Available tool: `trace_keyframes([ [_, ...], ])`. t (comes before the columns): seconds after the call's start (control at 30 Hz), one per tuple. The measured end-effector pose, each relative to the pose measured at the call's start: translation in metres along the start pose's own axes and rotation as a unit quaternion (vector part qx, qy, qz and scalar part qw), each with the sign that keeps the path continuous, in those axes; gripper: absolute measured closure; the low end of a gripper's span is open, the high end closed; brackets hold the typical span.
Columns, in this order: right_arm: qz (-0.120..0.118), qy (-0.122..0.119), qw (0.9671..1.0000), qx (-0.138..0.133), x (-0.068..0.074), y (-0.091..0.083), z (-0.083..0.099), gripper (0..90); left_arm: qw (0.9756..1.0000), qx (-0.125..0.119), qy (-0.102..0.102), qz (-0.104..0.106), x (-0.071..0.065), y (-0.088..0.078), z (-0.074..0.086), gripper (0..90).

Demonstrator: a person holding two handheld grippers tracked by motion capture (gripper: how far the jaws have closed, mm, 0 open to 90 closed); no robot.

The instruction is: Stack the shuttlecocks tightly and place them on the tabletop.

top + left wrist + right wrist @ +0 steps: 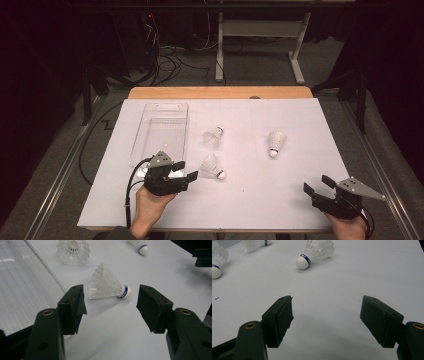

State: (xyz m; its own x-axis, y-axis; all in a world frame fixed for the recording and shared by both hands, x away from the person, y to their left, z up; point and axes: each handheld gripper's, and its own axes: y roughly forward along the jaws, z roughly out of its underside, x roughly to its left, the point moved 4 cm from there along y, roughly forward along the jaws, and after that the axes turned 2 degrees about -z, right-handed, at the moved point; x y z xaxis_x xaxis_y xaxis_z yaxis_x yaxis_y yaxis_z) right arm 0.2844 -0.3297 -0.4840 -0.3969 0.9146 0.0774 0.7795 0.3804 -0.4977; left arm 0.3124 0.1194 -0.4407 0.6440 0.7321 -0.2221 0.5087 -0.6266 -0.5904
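From the high view: left gripper (pixel 187 170) low over the white table (pixel 290 200), jaws spread and empty, lined up on the nearest shuttlecock (pixel 213 166), lying on its side just beyond the tips, cork end away from the clear tray (pixel 150 112). Tray just to the left, close at hand, probably the drop-off spot, hence the short reach. Second shuttlecock (pixel 214 135) lying a little farther back, third shuttlecock (pixel 274 142) well apart toward the right. Right gripper (pixel 316 185) parked near the table's front edge, jaws apart, gripping nothing, out of the way. Over to the left gripper view: nearest shuttlecock (pixel 107 285) sitting just ahead of the gap, skirt toward one jaw, blue-banded cork toward the other, neither pad touching; wide spread likely chosen to clear the flared feathers. Tray wall (pixel 45 265) right alongside one jaw, so little room on that side. Now the right gripper view: jaws wide, bare table (pixel 327 312) between them, third shuttlecock (pixel 317 251) well ahead, cork pointing this way, a likely later pick.
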Motion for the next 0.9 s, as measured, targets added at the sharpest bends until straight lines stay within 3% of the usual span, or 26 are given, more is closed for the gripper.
trace_keyframes([
  [0.37, -0.002, -0.001, 1.0, 0.0, 0.0, 0.001, 0.0, 26.7, 0.9999, 0.014, 0.003, 0.004, -0.002, 0.009, -0.005, 41.6],
  [0.9, -0.005, -0.002, 1.0, 0.001, 0.001, 0.001, 0.0, 26.7, 0.9994, 0.032, 0.011, -0.005, -0.005, 0.026, -0.027, 41.8],
])
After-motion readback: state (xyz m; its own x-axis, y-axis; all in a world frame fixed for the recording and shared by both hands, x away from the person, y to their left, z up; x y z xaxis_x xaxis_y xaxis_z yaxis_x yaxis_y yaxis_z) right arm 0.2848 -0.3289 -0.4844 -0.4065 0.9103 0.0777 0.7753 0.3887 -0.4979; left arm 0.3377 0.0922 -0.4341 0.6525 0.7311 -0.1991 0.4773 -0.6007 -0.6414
